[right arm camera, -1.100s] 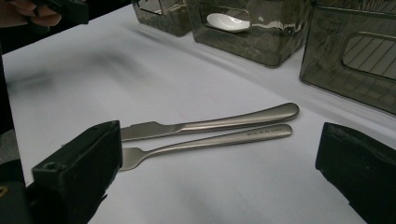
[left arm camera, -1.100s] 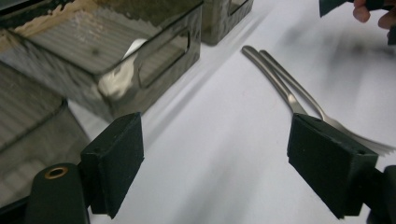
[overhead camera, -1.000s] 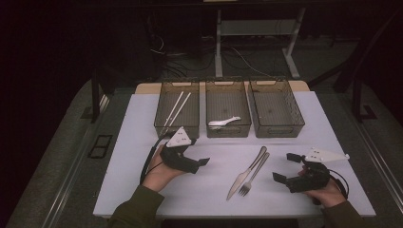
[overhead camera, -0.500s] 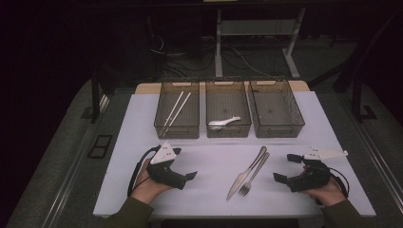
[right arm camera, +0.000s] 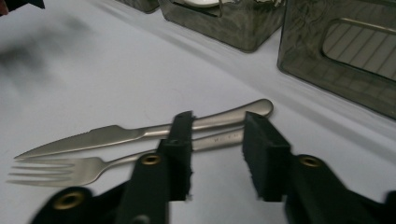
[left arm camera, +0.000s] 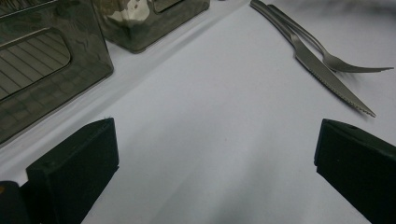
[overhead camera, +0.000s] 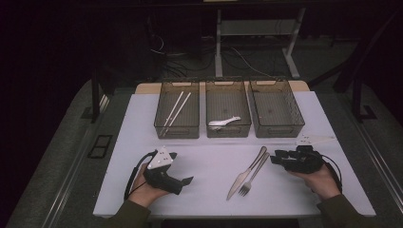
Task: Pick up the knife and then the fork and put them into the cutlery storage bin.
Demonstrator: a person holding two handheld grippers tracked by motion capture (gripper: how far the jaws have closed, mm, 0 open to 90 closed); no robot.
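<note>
A metal knife point(overhead camera: 244, 175) and fork point(overhead camera: 252, 179) lie side by side on the white table mat point(overhead camera: 209, 166), handles pointing away to the right. My right gripper point(overhead camera: 275, 157) sits at the handle ends. Its jaws have just been closing and still stand apart. In the right gripper view the fork point(right arm camera: 70, 170) handle shows through the gap of the right gripper point(right arm camera: 217, 126), with the knife point(right arm camera: 107, 137) just behind; neither pad presses on them. My left gripper point(overhead camera: 183, 167) rests at the near left, wide open with nothing between its jaws. The left gripper point(left arm camera: 215, 158) frames bare mat, with the knife point(left arm camera: 322, 70) beyond.
Three dark clear bins stand in a row at the back. The left bin point(overhead camera: 176, 132) holds chopsticks point(overhead camera: 175, 111), the middle bin point(overhead camera: 228, 134) a white spoon point(overhead camera: 223, 123), and the right bin point(overhead camera: 278, 132) holds nothing. A grey plate point(overhead camera: 313, 139) lies beside the right hand.
My left hand drew back toward the near-left and sank, its jaws spreading wider. My right gripper slid left up to the cutlery handles and its jaws narrowed.
</note>
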